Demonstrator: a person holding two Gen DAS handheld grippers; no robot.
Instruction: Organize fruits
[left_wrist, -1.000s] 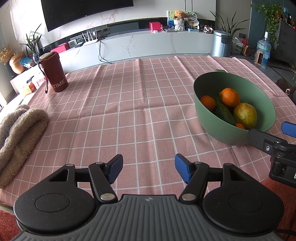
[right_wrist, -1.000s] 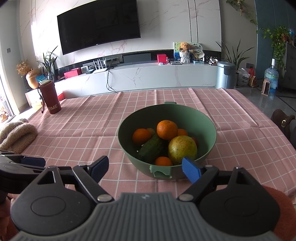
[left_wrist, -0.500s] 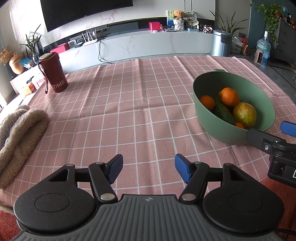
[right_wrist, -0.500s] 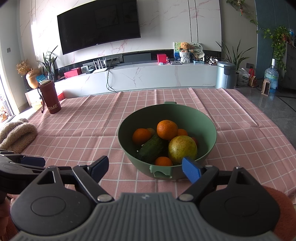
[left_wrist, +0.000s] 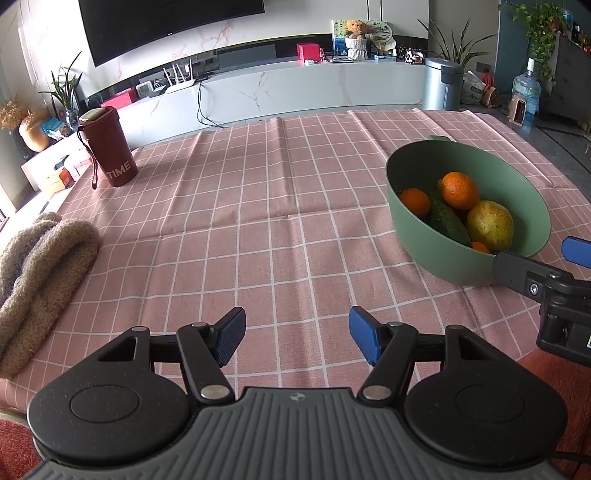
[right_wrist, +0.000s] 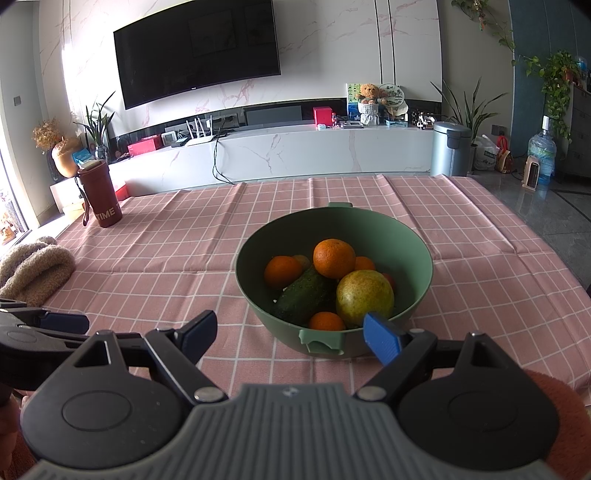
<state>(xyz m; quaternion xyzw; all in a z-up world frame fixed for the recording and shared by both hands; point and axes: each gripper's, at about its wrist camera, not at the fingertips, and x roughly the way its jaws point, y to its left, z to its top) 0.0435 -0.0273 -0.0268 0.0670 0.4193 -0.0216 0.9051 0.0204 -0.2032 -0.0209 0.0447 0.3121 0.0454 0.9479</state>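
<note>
The green bowl (right_wrist: 334, 291) stands on the pink checked tabletop (right_wrist: 184, 254) straight ahead of the right claw (right_wrist: 290, 332), whose jaws are spread wide and empty just short of the near rim; from the left claw (left_wrist: 297, 338), likewise spread and empty over bare cloth, the bowl lies well off to the right, so the right hand is the nearer. All the produce in view sits inside the bowl: oranges (right_wrist: 334, 258), a yellow-green pear-like fruit (right_wrist: 364, 297) and a cucumber (right_wrist: 304, 299) whose long axis runs from near-left to far-right. That fits fruit gathered in as well as fruit waiting to be sorted out.
</note>
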